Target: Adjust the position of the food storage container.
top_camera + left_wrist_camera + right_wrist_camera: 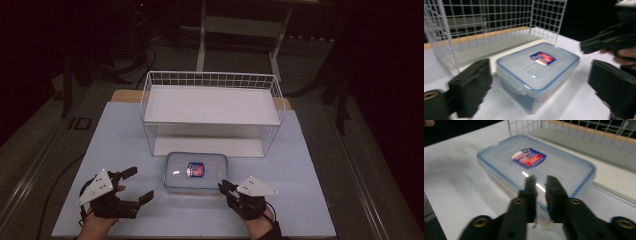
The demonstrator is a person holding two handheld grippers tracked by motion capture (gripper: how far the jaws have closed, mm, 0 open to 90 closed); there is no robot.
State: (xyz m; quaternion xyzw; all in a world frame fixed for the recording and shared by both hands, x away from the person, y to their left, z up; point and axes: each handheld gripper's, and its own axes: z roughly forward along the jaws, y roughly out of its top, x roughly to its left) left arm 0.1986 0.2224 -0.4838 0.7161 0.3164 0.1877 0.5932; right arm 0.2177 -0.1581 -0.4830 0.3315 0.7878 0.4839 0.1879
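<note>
A clear plastic container (195, 172) with a blue-rimmed lid and a red and blue sticker sits on the white table, just in front of the wire rack. My left gripper (138, 183) is open to the container's left, a short way off. In the left gripper view the container (536, 72) lies ahead between the wide-apart jaws of the left gripper (541, 95). My right gripper (223, 186) is at the container's front right corner. In the right gripper view its jaws are shut to a thin slit, and the right gripper (541, 181) hovers over the near edge of the lid (536, 162).
A white wire rack (212, 107) with an upper and a lower shelf stands behind the container, and its mesh (486, 22) rises close by. The white table top (310, 170) ends near my hands. Dark floor, cables and a table frame (240, 30) lie beyond.
</note>
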